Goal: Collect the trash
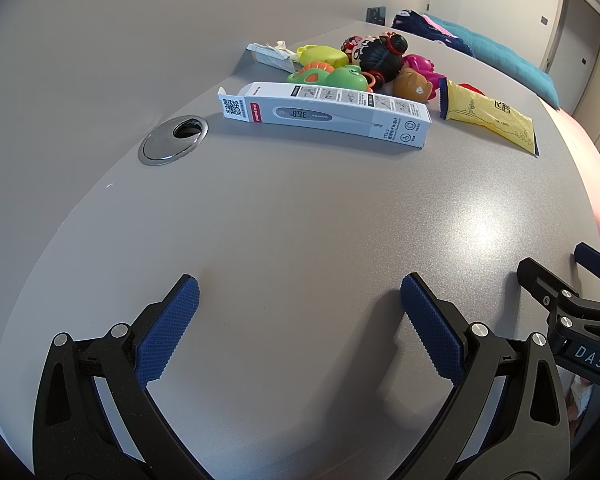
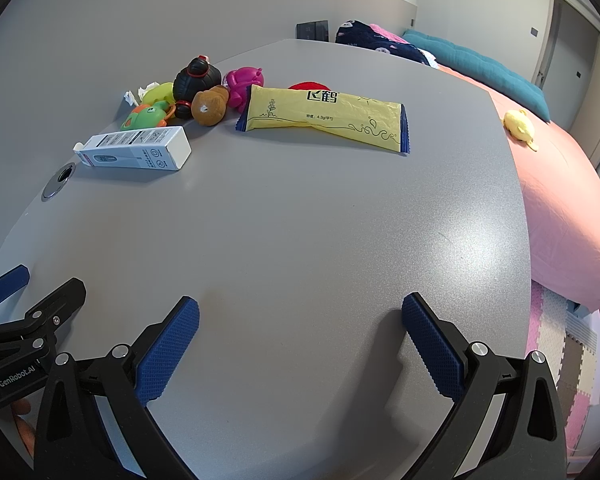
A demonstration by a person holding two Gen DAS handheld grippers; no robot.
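Both grippers hover low over the near part of the grey speckled bench, well apart from the trash. Left gripper fingers apart, nothing between; right gripper same.

Trash sits toward the far edge: white cardboard thermometer box, yellow foil snack wrapper w/ blue crimped ends, crumpled white tissue at the far left by the wall.

Risks, as I judge them:
- Wrapper lies flat, so fingers may skate over it or pin it w/o lifting.
- Pile of bright plastic and plush toys touches the trash, so a sloppy reach grabs a toy instead.
- Box has an open flap and may crush.
- Round metal cable hole just beside the box: a nudge could tip the end in.
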